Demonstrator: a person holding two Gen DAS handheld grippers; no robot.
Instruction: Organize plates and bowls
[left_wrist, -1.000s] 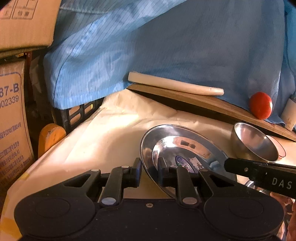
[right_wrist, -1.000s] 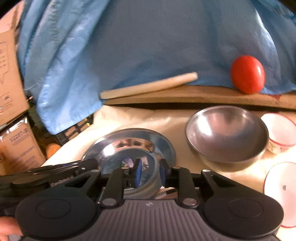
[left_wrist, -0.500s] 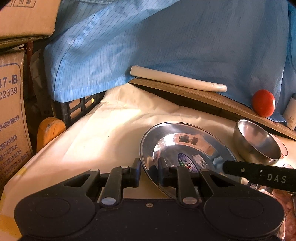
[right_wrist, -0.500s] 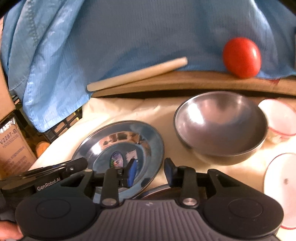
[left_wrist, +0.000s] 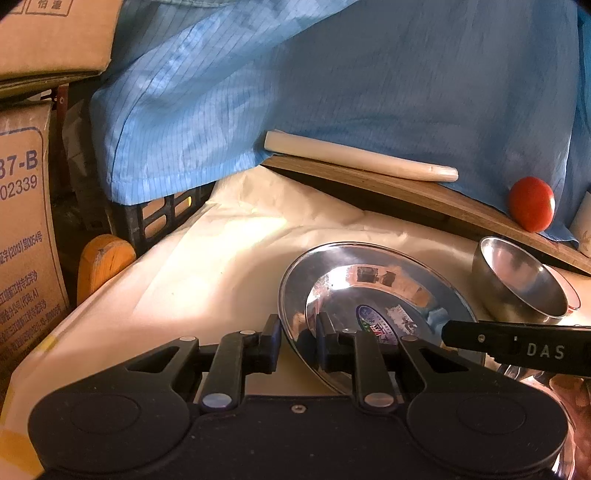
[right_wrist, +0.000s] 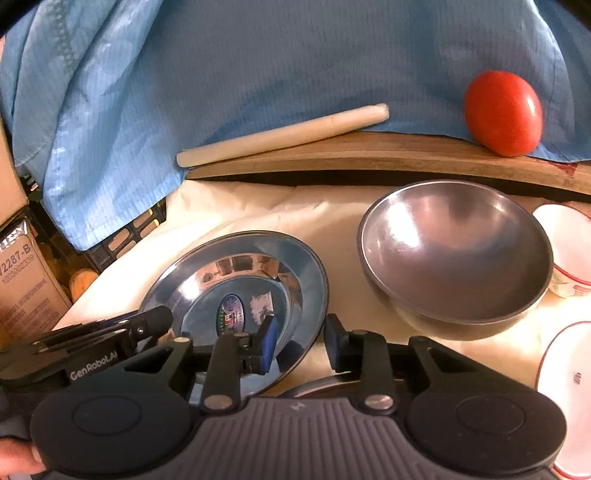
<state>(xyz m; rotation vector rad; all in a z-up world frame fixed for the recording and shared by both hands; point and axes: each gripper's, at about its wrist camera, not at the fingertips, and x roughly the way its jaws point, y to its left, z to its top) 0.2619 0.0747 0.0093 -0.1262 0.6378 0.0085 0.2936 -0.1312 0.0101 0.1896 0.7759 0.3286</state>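
Note:
A shiny steel plate (left_wrist: 369, 291) with a sticker in its middle sits tilted on the cream-covered table (left_wrist: 207, 280). My left gripper (left_wrist: 299, 343) is shut on its near-left rim. In the right wrist view the same steel plate (right_wrist: 236, 280) has its right rim between the fingers of my right gripper (right_wrist: 301, 341). Those jaws are closing, with a gap still showing at the rim. One right gripper finger (left_wrist: 480, 338) reaches in from the right in the left wrist view. A steel bowl (right_wrist: 454, 258) stands upright to the right of the plate.
A white red-rimmed bowl (right_wrist: 565, 251) and a white red-rimmed plate (right_wrist: 569, 398) lie at the right. Another steel rim (right_wrist: 317, 386) shows under my right gripper. Behind are a wooden board (right_wrist: 369, 155), a rolling pin (right_wrist: 280, 134), a tomato (right_wrist: 502, 112), blue cloth and cardboard boxes (left_wrist: 22, 236).
My right gripper's jaws, tight on the plate rim a second ago, spread wide and have since narrowed a little. The left gripper kept its hold on the plate and stayed put.

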